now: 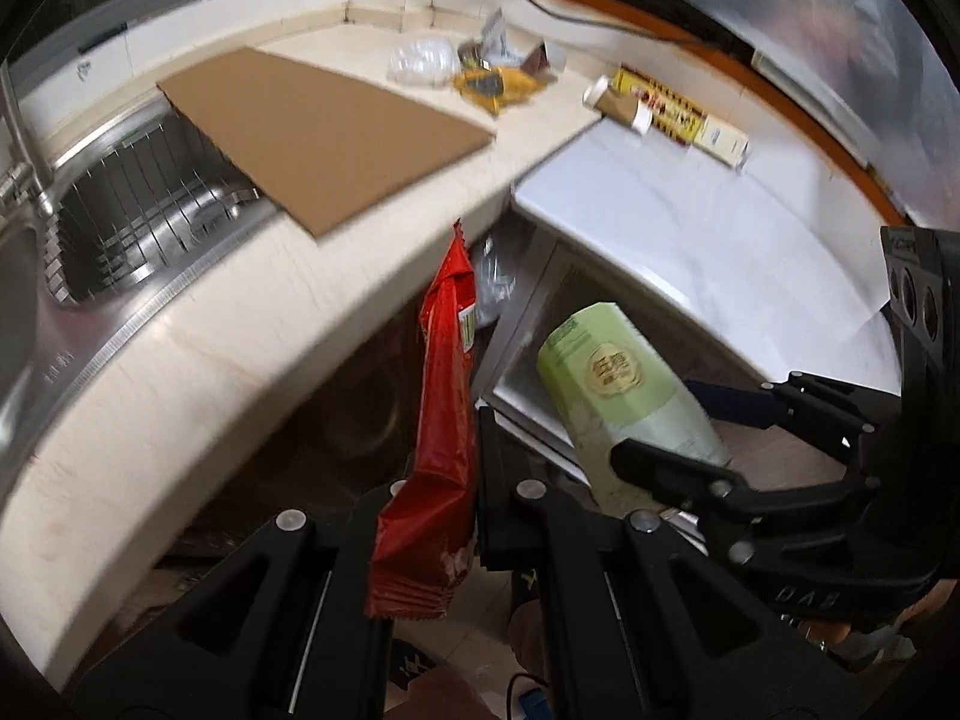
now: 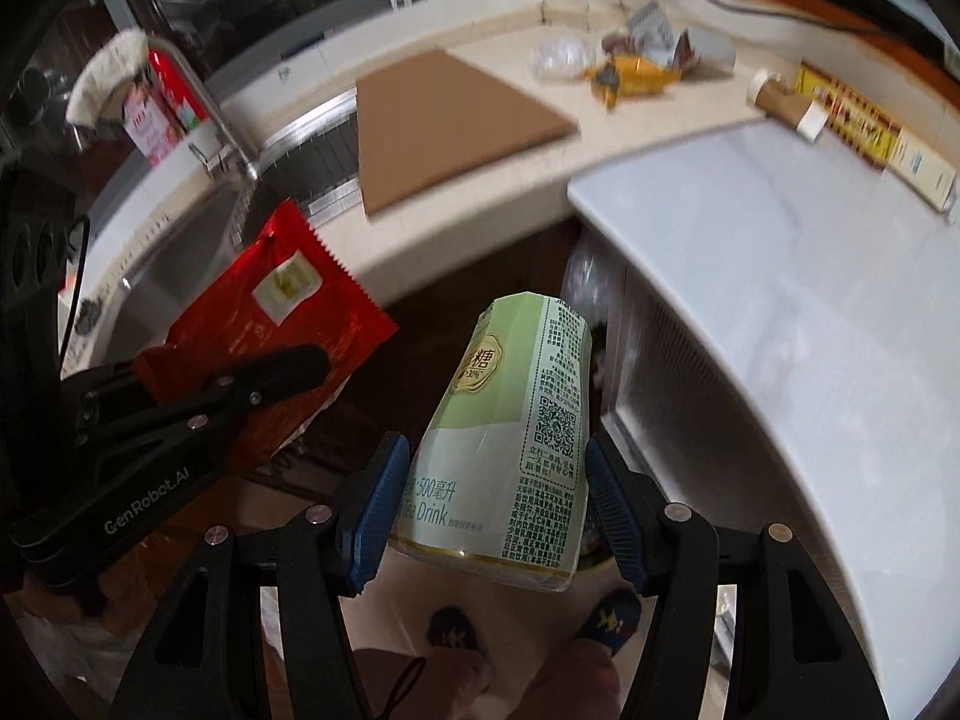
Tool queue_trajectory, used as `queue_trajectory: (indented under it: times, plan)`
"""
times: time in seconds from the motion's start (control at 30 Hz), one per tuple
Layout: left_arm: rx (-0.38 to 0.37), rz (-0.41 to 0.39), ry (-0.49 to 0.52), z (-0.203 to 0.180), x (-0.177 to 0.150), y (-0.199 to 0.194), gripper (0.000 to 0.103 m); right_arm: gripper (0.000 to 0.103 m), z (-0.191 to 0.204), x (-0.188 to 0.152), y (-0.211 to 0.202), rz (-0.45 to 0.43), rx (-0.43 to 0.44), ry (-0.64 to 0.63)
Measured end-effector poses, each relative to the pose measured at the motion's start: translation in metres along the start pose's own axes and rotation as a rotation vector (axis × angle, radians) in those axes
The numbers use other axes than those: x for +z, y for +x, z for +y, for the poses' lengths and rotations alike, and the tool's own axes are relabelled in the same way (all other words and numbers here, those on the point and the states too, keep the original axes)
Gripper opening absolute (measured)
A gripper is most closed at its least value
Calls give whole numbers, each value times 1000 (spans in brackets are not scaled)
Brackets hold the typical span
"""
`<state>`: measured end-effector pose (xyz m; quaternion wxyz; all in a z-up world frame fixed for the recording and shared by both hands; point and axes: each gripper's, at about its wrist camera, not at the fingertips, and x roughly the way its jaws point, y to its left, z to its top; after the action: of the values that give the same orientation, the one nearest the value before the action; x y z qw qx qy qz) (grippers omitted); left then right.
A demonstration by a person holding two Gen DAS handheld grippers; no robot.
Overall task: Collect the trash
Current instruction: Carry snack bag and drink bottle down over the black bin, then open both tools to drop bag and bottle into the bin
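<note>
My left gripper (image 1: 447,516) is shut on a red snack wrapper (image 1: 441,420), which stands up flat between its black fingers, below the counter's front edge. Seen from the right wrist view, the same red wrapper (image 2: 270,324) sits pinched in the left gripper (image 2: 240,378) at the left. My right gripper (image 2: 495,510) is shut on a pale green tea drink carton (image 2: 516,438), its blue pads (image 2: 375,510) pressing both sides. In the left wrist view that carton (image 1: 624,396) and the right gripper (image 1: 690,426) hang at the right, in front of a white appliance.
On the cream counter (image 1: 240,324) lie a brown cardboard sheet (image 1: 324,132), a heap of wrappers and clear plastic (image 1: 474,69), a paper tube (image 1: 618,105) and a yellow box (image 1: 678,111). A steel sink (image 1: 132,222) is left. A person's slippered feet (image 2: 606,618) stand on the floor below.
</note>
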<state>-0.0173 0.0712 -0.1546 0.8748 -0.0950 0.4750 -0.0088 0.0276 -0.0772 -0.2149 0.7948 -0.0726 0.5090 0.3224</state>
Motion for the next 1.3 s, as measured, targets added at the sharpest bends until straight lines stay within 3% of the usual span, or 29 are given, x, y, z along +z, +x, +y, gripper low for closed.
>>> queue_trajectory:
  times: [0.47,0.9,1.07,1.17,1.23,1.3]
  plan:
    - [10,170,-1,7,-82,150,1,61,-50,-84,146,141,-29,106]
    - [8,238,63,10,-113,299,1,63,-113,-116,280,135,-115,103]
    - [20,242,97,13,-116,329,2,64,-120,-121,309,150,-146,70]
    - [26,250,95,17,-116,336,22,65,-118,-126,319,154,-155,53]
    - [16,259,82,20,-116,337,70,67,-117,-128,324,153,-158,43]
    - [20,245,72,23,-116,335,75,68,-117,-128,325,145,-159,40]
